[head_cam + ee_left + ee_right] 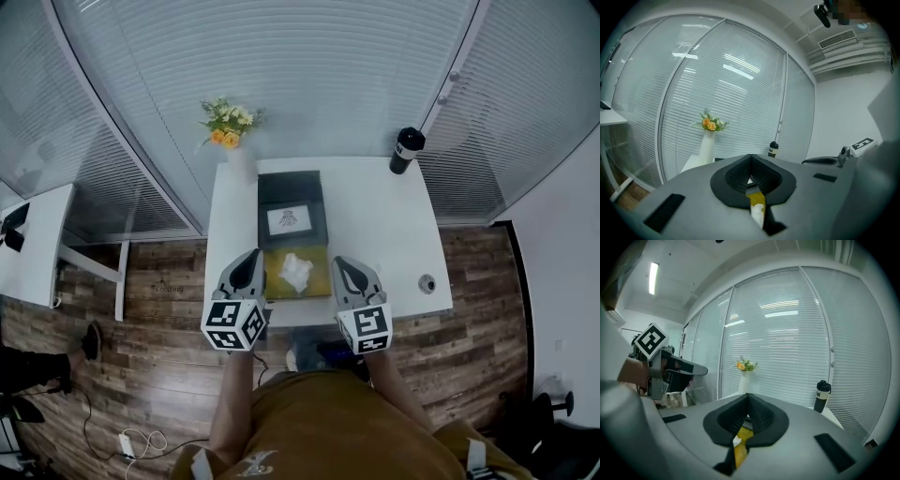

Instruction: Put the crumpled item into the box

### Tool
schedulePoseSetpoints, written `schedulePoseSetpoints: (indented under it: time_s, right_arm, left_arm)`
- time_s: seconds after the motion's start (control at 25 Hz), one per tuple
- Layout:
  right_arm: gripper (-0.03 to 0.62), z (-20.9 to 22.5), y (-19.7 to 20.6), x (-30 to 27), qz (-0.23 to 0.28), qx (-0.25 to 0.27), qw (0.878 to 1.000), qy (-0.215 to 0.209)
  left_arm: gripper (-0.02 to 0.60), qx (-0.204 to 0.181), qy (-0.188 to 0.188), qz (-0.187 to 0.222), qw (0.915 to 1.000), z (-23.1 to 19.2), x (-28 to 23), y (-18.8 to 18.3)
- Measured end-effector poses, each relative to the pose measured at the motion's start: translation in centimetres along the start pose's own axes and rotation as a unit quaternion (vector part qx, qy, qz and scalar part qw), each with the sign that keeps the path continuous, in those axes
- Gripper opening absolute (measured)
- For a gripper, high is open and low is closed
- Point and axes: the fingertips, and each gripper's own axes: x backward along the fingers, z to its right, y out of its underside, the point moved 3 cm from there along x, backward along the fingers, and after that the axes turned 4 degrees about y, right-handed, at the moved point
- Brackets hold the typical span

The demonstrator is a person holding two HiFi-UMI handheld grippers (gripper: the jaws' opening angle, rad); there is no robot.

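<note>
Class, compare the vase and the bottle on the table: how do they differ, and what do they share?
Colour: the vase is white; the bottle is black with a pale band. Contents: the vase holds flowers; the bottle is capped. Place: the vase stands at the far-left corner of the table, the bottle far right. Both stand upright near the blinds.

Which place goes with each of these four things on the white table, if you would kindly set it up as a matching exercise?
Things:
1. crumpled item
2. box
3. bottle
4. vase of flowers

Places:
A. far right corner of the table
B. on the yellow mat, near the front edge
C. far left corner
D. middle, just beyond the mat

Pairs: 1-B, 2-D, 3-A, 4-C
</note>
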Motion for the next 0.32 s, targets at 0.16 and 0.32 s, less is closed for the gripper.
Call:
schedulePoseSetpoints:
  time_s: [0.16, 0.32]
  right_arm:
    - [0.012, 0.06, 0.01, 0.02, -0.002, 0.0, 1.0, 0.001]
    - [0.012, 0.18, 0.18, -0.23, -0.003, 0.0, 1.0, 0.002]
  left_arm:
    - [0.025, 0.0, 0.0, -0.002, 1.0, -0.03, -0.07, 0.03]
    - [0.025, 0.001, 0.0, -0.002, 1.0, -0.27, -0.31, 0.07]
